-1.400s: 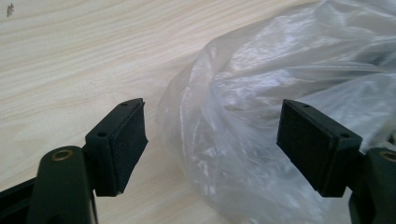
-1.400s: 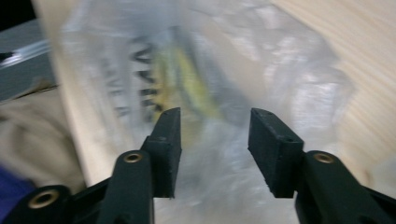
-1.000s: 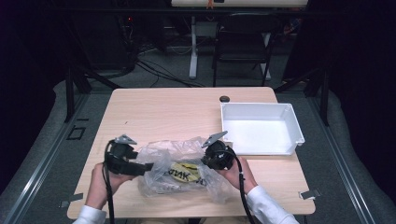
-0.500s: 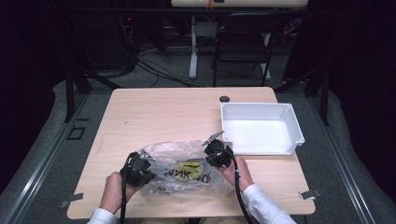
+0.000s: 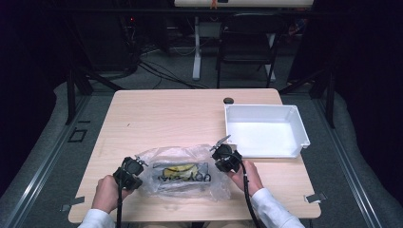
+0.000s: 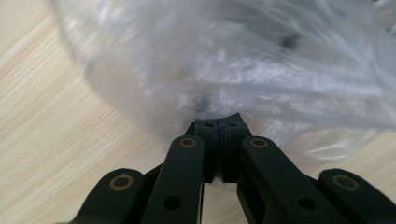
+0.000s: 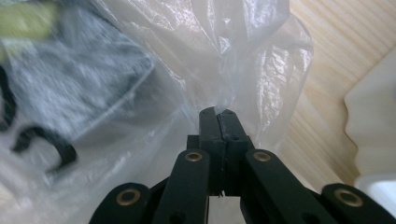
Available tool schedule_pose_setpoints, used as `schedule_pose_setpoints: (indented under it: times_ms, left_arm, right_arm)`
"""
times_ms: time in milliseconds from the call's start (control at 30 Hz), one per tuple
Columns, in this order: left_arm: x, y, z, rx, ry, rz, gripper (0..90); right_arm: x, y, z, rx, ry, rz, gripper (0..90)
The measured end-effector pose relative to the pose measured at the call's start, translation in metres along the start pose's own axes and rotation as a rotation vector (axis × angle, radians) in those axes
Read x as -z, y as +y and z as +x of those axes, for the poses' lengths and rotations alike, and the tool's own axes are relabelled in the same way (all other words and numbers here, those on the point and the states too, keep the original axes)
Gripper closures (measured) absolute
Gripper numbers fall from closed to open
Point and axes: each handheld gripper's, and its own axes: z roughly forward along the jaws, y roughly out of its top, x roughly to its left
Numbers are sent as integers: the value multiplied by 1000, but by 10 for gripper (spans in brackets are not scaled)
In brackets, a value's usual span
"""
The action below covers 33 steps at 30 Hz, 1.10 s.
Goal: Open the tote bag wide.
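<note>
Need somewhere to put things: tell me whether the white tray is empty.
Empty: the white tray shows only its bare white floor in the high view.

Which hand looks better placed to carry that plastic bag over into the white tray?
Probably the right. The right gripper is shut on the plastic bag at the end nearest the white tray. The left gripper pinches the far end, with the whole bag between it and the tray.

The high view looks forward and down from above the person's side onto the whole pale wooden counter point(image 5: 166, 118). Each gripper view rides close behind its own black tongs, nearly touching the crumpled clear plastic bag point(image 5: 185, 171), point(image 6: 243, 70), point(image 7: 187, 70), which all three views share.
</note>
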Motion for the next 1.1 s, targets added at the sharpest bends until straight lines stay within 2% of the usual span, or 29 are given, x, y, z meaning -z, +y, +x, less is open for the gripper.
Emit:
schedule_pose_setpoints:
  times_ms: [100,200,267,300,333,367,433,467,533,567,600,633,700,733,767,833,867,900,933,967,1000,1033,1067,1100]
  left_arm:
    - [1,-2,4,16,-17,-1,894]
    - [11,-4,6,20,-95,-26,733]
    - [16,-5,5,31,-112,-40,609]
    - [26,-8,3,28,-140,-73,566]
    - [26,-8,3,28,-140,-73,522]
    - [38,-11,3,31,-165,-109,466]
    - [45,-12,3,29,-175,-121,445]
    - [51,-13,2,31,-175,-139,389]
    - [64,-14,1,31,-171,-183,380]
    - [75,-13,-2,29,-173,-227,354]
    - [75,-13,-2,29,-173,-227,345]
    - [83,-10,-6,22,-160,-266,338]
    - [86,-8,-9,16,-154,-286,322]
    - [90,-3,-14,9,-141,-316,311]
    - [90,-3,-14,9,-141,-316,307]
    - [90,4,-17,4,-101,-339,295]
    - [86,12,-18,6,-80,-349,277]
    - [86,12,-18,6,-80,-349,274]
    - [82,16,-17,13,-69,-357,274]
    - [77,20,-15,26,-54,-361,277]
    - [65,25,-7,49,-49,-361,286]
    - [65,25,-7,49,-49,-361,301]
    - [52,26,3,89,-57,-343,323]
    - [52,26,3,89,-57,-343,347]
  right_arm:
    - [2,-2,-2,-3,4,9,900]
    - [3,-2,-1,5,17,0,885]
    - [5,-2,0,4,26,-1,865]
    - [10,-1,-1,6,41,-18,798]
    - [14,-1,-1,6,50,-24,766]
    - [18,-1,-1,1,63,-41,742]
    - [23,0,-1,2,73,-58,707]
    - [33,0,-1,2,96,-79,642]
    - [38,0,0,0,98,-91,625]
    - [46,0,1,4,106,-115,562]
    - [46,0,1,4,106,-115,562]
    - [54,0,4,6,116,-141,514]
    - [61,1,7,19,126,-165,472]
    - [64,1,10,20,136,-184,465]
    - [66,1,14,37,149,-192,459]
    - [68,2,18,54,163,-202,444]
    - [67,4,29,82,180,-210,439]
    - [65,6,34,103,179,-204,433]
    - [65,6,34,103,179,-204,433]
    - [57,8,44,134,174,-183,447]
    - [51,9,48,143,158,-172,478]
    - [46,9,50,149,153,-157,505]
    - [41,9,52,151,149,-142,538]
    - [38,8,53,156,136,-122,576]
